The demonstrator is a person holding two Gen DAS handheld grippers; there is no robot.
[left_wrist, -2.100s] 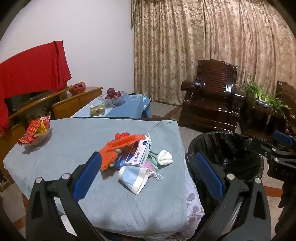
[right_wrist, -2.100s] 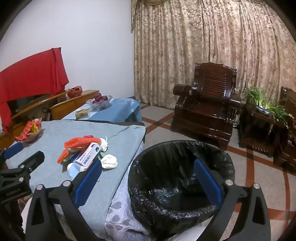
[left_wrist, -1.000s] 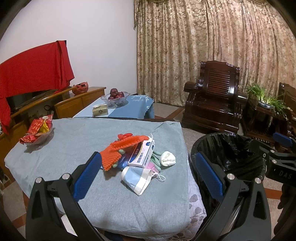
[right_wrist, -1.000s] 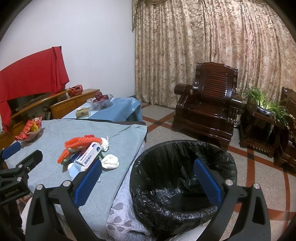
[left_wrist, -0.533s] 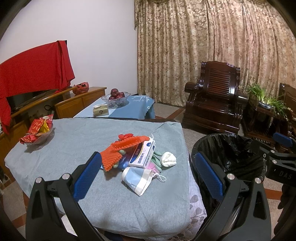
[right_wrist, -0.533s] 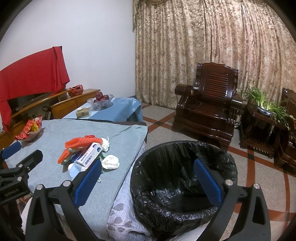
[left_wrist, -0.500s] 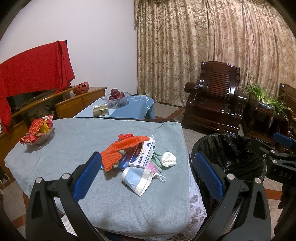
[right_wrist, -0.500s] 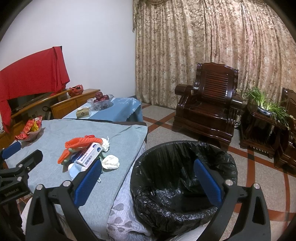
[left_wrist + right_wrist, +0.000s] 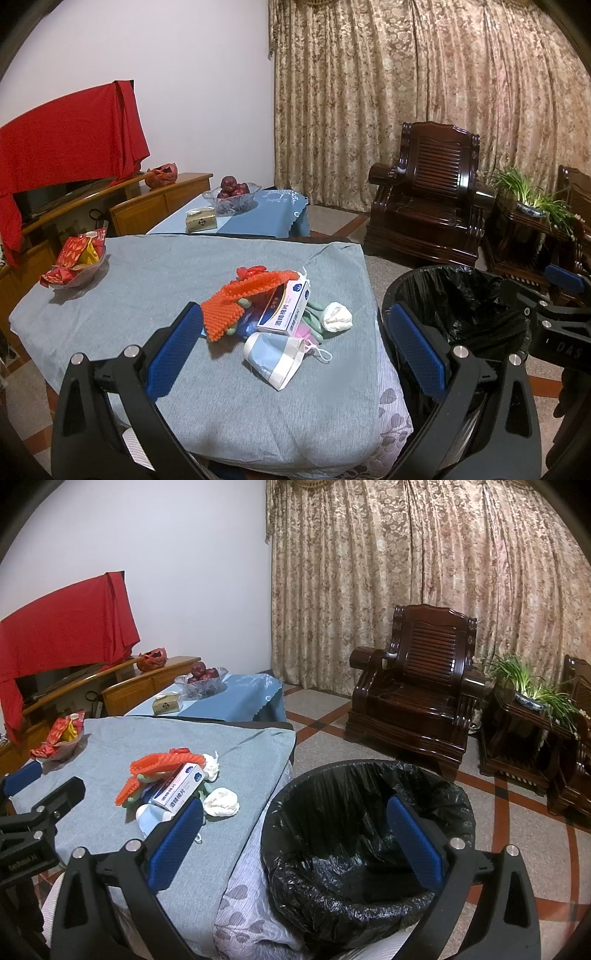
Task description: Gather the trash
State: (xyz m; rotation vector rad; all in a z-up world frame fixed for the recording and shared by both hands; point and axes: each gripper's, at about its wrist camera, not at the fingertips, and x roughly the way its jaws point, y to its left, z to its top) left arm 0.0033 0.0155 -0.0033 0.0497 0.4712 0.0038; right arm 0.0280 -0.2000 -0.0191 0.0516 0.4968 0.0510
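A heap of trash lies on the grey-blue tablecloth (image 9: 147, 280): an orange foam net (image 9: 240, 301), a white and blue box (image 9: 286, 312), a crumpled white tissue (image 9: 336, 317) and a light blue face mask (image 9: 273, 352). The same heap shows in the right wrist view, with the box (image 9: 179, 790) and tissue (image 9: 221, 802) nearest. A bin lined with a black bag (image 9: 365, 830) stands on the floor right of the table. My left gripper (image 9: 295, 350) hangs open above the table's near side, just short of the mask. My right gripper (image 9: 295, 843) is open above the bin's near rim, holding nothing.
A glass dish of red and yellow packets (image 9: 75, 260) sits at the table's far left. Beyond is a low table with a fruit bowl (image 9: 232, 192) and a tissue box (image 9: 201, 221). Dark wooden armchair (image 9: 428, 206) and a plant stand (image 9: 532, 221) are at the right.
Both views have shifted slightly, the heap and bin drifting a little right in the left wrist view. Both grippers stay open and the trash has not moved.
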